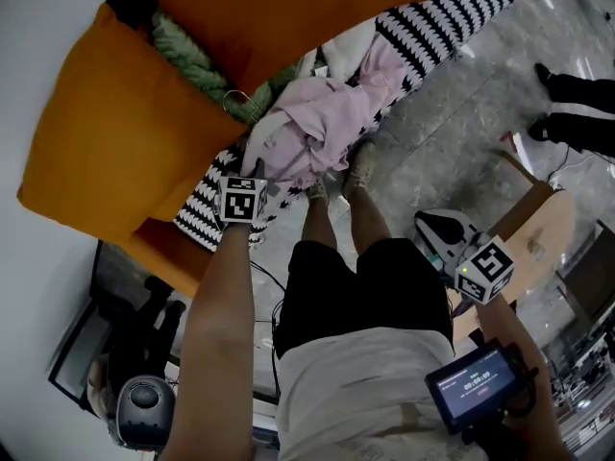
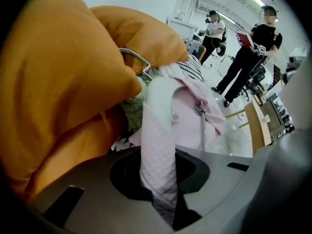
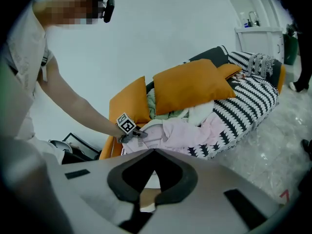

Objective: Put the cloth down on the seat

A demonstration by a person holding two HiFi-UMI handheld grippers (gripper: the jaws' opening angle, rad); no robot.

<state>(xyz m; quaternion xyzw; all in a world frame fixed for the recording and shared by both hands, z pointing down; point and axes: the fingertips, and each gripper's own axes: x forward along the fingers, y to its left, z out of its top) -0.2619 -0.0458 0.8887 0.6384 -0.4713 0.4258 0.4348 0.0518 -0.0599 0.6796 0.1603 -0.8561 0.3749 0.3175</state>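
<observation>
A pink cloth [image 1: 322, 123] lies bunched on the sofa seat, on its black-and-white striped cover [image 1: 204, 217], in front of the orange cushions [image 1: 125, 133]. My left gripper [image 1: 261, 168] reaches into the cloth's left edge. In the left gripper view a strip of the pink cloth [image 2: 158, 155] runs taut down through the jaws of the left gripper [image 2: 163, 182] and narrows there, pinched. My right gripper [image 1: 437, 233] hangs back over the floor, away from the sofa. In the right gripper view the right gripper [image 3: 155, 152] is shut with nothing in it, and the pink cloth [image 3: 190, 130] lies far ahead.
A green cloth [image 1: 192, 60] and a metal hanger [image 1: 233, 99] sit between the cushions. A white cloth [image 1: 346, 51] lies behind the pink one. A wooden chair [image 1: 538, 229] stands to my right. Two people [image 2: 253, 52] stand beyond the sofa's end. A black case [image 1: 115, 344] is at the left.
</observation>
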